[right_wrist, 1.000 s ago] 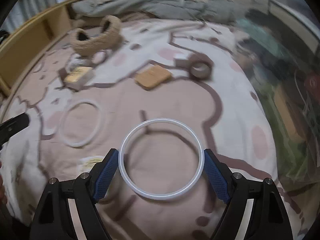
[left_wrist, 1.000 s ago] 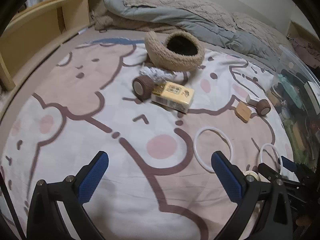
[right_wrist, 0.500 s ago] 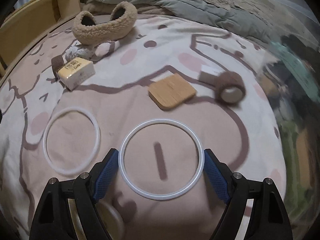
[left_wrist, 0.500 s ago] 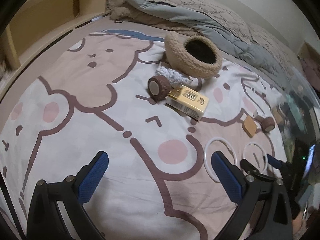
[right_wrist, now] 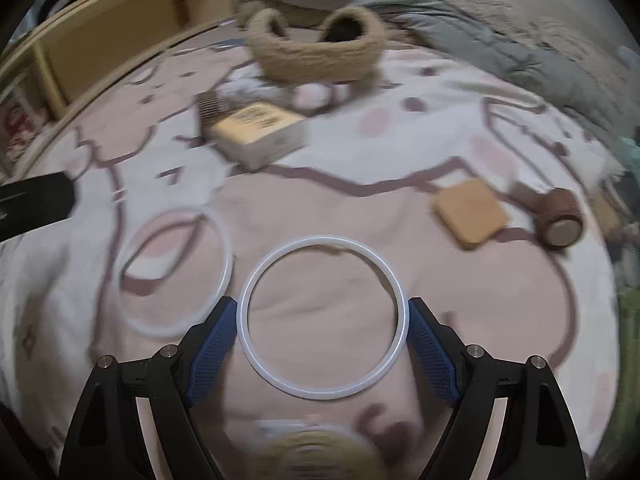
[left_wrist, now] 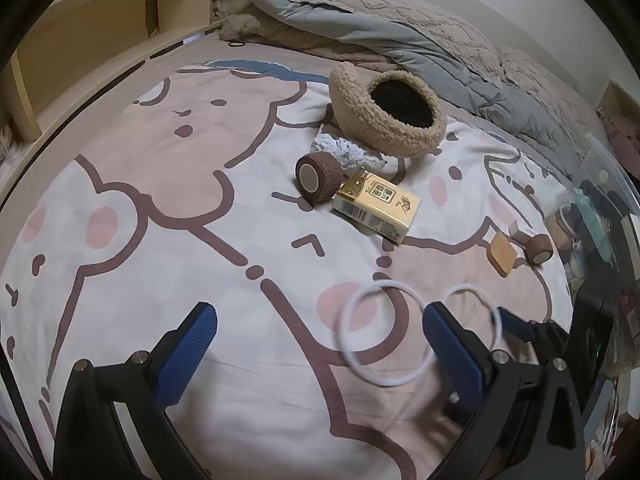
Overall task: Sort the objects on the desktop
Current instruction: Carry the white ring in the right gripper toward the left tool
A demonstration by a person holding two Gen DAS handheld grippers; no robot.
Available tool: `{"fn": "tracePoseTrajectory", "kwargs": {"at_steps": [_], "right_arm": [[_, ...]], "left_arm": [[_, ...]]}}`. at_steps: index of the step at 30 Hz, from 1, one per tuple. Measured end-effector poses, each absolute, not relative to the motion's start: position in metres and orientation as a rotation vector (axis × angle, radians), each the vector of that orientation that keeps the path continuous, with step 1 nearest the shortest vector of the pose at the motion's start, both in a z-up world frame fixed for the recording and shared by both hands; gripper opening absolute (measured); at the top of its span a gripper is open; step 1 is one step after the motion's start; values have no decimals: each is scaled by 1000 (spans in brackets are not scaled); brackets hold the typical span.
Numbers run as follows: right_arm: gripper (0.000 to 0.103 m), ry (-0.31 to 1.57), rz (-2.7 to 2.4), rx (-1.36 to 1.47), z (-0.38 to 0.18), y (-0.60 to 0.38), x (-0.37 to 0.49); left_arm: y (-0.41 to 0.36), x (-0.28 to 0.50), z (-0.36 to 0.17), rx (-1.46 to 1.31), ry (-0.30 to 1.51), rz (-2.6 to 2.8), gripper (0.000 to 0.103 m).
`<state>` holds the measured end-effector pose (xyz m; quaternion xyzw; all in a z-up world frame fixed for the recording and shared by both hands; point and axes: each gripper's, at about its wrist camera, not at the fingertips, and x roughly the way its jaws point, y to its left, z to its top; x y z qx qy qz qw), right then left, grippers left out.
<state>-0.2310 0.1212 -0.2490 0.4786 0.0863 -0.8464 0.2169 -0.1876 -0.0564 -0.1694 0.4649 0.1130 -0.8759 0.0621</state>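
Right gripper (right_wrist: pixel 322 320) fingers spread wide, pinching white ring (right_wrist: pixel 322 242) across its diameter above the bedsheet (right_wrist: pixel 500 320); left gripper (left_wrist: pixel 320 344) open, empty; thin ring could flex and pop free.

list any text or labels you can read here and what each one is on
Yellow box, left wrist view: dark Chinese characters on its top face and a barcode on its side, all too small to read with certainty.
Same box in the right wrist view: print blurred, unreadable.
Nothing else shows any writing.
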Motion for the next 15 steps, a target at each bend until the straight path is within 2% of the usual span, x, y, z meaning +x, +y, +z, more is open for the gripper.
{"fn": "tracePoseTrajectory", "kwargs": {"at_steps": [4, 11, 15], "right_arm": [[84, 237, -2304, 1310, -247, 115, -225], [84, 95, -2367, 1347, -243, 142, -233], [84, 142, -2415, 1362, -245, 147, -235]], "left_arm": [[-57, -187, -170, 1397, 339, -2645, 103], [-52, -188, -173, 1393, 311, -2665, 103], [-39, -190, -176, 1385, 228, -2686, 103]]}}
